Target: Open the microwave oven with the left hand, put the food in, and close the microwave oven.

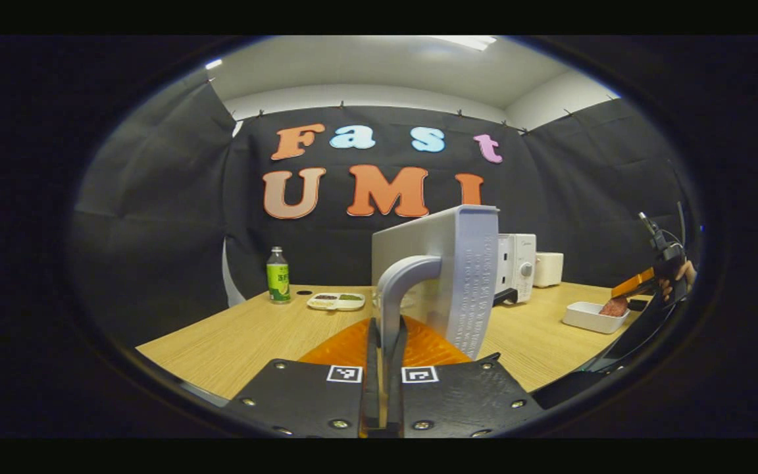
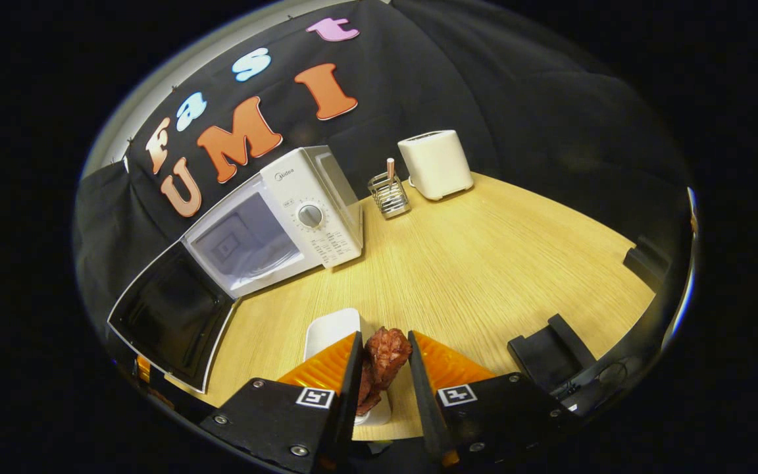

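Left hand-held gripper [image 1: 384, 368] clamped on microwave door handle [image 1: 400, 289], door [image 2: 172, 315] swung open. Right hand-held gripper [image 2: 382, 368] clamped on meat [image 2: 385, 355] above white tray [image 2: 331, 332]. "Midea" on microwave [image 2: 300, 210] ahead-left.

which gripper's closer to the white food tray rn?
Right. The right gripper sits directly over the white tray, jaws around the meat. The left gripper is shut on the microwave door handle, farther off.

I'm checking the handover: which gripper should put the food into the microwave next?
Probably the right gripper: it's closed on the meat above its white dish. The left gripper is clamped on the open microwave door's handle.
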`<state>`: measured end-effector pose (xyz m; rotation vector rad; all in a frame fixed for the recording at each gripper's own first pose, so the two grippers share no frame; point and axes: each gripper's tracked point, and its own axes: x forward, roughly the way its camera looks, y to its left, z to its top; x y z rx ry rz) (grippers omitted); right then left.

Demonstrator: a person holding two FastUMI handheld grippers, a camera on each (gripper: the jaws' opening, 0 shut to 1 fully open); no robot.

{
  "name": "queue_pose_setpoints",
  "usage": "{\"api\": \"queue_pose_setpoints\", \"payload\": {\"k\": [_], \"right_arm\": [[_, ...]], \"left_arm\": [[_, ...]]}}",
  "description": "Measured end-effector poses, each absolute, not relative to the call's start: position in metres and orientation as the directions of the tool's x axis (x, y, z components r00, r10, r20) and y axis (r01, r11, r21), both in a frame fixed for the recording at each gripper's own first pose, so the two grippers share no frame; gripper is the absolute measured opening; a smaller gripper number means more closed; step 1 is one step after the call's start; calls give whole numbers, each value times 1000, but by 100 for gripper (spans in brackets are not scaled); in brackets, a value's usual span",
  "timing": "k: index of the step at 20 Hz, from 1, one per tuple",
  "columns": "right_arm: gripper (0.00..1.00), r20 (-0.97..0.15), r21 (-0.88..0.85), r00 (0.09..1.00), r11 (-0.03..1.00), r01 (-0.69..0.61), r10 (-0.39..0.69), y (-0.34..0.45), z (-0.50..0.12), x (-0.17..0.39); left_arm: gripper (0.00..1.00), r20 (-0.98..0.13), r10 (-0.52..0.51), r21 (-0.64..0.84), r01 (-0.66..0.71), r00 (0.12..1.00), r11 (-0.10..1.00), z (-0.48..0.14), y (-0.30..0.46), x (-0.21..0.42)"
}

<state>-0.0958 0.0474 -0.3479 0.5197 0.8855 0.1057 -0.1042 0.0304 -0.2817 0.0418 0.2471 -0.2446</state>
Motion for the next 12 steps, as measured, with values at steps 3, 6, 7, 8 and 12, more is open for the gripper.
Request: {"api": "queue_pose_setpoints", "payload": {"k": [3, 6, 7, 8, 12], "right_arm": [[39, -708, 492, 636, 860, 134, 306, 48, -342, -95], [27, -694, 525, 644, 839, 145, 323, 56, -329, -92], [24, -681, 540, 652, 830, 141, 332, 60, -322, -88], [20, -673, 543, 657, 830, 127, 340, 67, -317, -88], [17, -663, 474, 681, 878, 60, 311, 81, -303, -83]], "left_arm": [[7, -253, -262, 2, 272, 931, 962, -282, 40, -102], [7, -255, -265, -21, 269, 930, 963, -281, 50, -100], [10, -256, -265, -15, 271, 930, 963, -281, 51, -101], [12, -257, -264, -5, 272, 930, 962, -282, 51, -102], [42, -255, -262, -5, 270, 931, 963, -282, 56, -101]]}}
